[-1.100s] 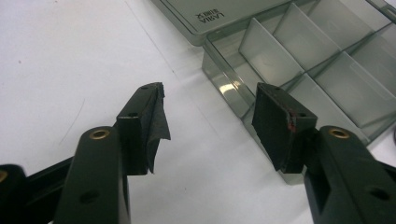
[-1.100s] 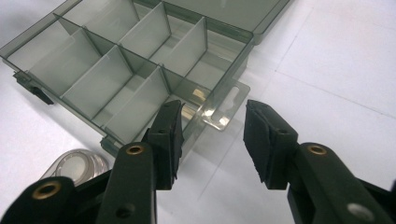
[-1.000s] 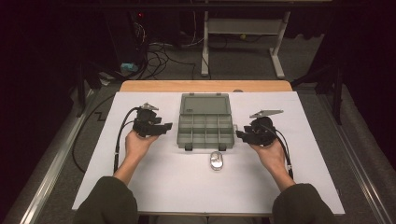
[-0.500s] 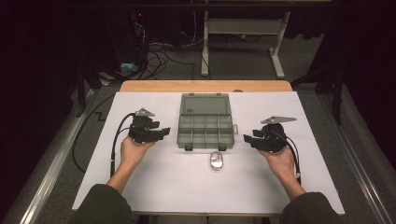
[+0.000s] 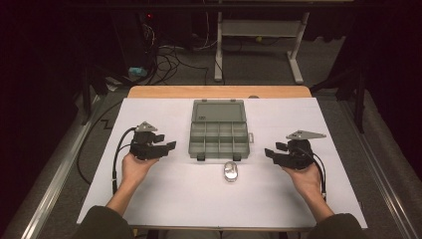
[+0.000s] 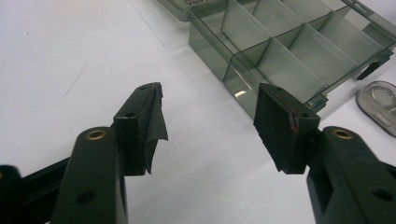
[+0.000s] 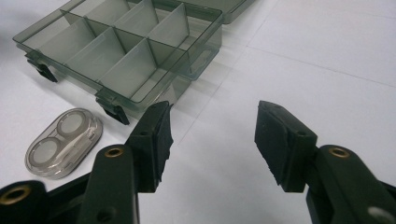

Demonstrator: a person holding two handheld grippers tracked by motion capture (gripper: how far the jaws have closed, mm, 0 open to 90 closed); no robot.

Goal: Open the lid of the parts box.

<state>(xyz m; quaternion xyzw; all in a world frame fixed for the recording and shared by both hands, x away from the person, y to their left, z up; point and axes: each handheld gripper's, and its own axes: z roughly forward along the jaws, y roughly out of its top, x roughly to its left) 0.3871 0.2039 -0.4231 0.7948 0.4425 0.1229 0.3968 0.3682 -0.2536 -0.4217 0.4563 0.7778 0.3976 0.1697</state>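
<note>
While the open box (image 5: 219, 130) sits in the middle of the white table (image 5: 164, 194), lid flat behind its divided tray, the left gripper (image 5: 168, 147) hovers well to its left and the right gripper (image 5: 271, 154) well to its right. Both have just been opening their jaws, with nothing between them. A small clear case (image 5: 230, 171) lies just in front of the box, nearer the right gripper.
</note>
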